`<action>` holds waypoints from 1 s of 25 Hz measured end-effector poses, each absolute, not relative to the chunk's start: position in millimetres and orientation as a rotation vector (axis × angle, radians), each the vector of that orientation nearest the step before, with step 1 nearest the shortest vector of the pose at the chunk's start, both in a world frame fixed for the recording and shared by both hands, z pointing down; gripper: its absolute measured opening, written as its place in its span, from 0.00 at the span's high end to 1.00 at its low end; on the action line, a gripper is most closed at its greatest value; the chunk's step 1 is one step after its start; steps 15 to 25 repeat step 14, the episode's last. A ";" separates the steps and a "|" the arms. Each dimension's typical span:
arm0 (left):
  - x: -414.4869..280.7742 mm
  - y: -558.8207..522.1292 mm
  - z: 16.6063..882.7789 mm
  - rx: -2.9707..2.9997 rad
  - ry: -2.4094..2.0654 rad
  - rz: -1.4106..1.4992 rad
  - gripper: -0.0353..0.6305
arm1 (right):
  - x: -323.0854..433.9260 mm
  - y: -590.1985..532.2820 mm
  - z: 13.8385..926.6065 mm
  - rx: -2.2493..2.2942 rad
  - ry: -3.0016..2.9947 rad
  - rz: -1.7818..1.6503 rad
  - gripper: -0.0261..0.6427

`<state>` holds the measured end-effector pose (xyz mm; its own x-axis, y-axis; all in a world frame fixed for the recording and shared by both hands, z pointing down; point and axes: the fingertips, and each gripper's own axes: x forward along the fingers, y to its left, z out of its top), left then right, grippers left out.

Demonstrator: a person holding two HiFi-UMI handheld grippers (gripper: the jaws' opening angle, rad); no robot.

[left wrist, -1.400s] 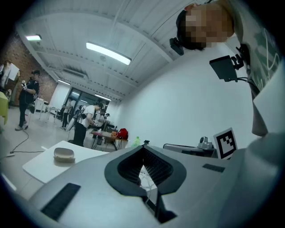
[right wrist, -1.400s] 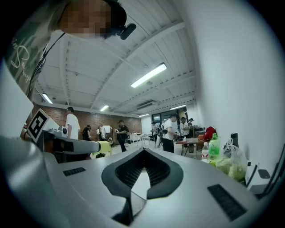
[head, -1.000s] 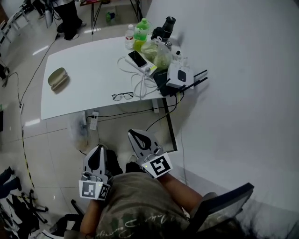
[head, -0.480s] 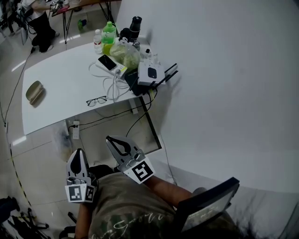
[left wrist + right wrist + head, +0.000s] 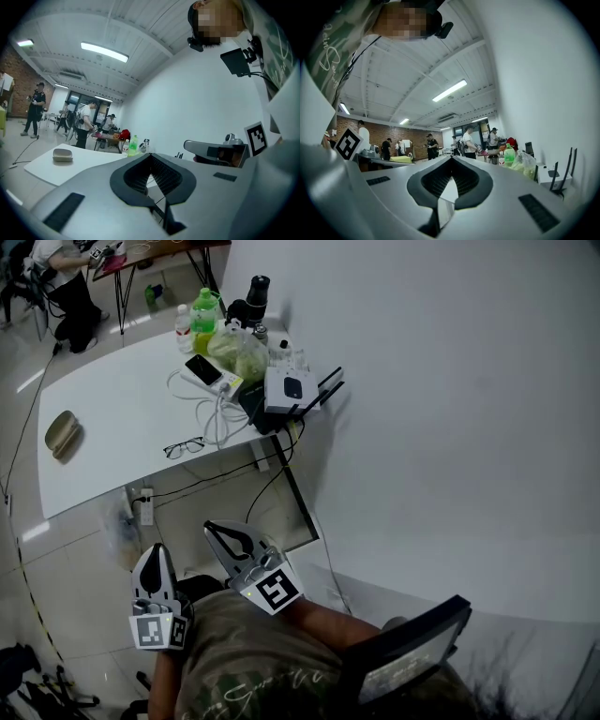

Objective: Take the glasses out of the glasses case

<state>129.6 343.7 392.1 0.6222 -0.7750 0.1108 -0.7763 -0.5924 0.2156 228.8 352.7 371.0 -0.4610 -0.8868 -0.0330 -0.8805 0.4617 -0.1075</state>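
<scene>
The glasses (image 5: 185,447) lie open on the white table (image 5: 112,399), out of their box and very near the front edge. The glasses case (image 5: 61,433) sits well apart from them, far over on the left side of the table, and its lid looks shut. So the job looks done, or maybe not started again; I cannot tell if more glasses are inside the case. The left gripper (image 5: 157,557) and the right gripper (image 5: 218,532) are both low down by the person's body, far from the table. Each one has its jaws pressed together, and nothing is between them. Here is what could go wrong. The glasses are so near the edge that a small bump from a gripper could push them off onto the floor. Their frame is thin, so shut jaws would only poke it and make it slide; the jaws must open first. The white cables (image 5: 217,409) lie just beside the glasses and could catch on a gripper and drag things along. If the case has to be opened, it may slide on the smooth table unless one gripper holds it while the other lifts the lid.
</scene>
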 end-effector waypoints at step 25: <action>136.8 374.2 400.8 2.591 -1.236 0.069 0.93 | 236.0 383.5 386.1 -1.627 2.599 -0.187 0.94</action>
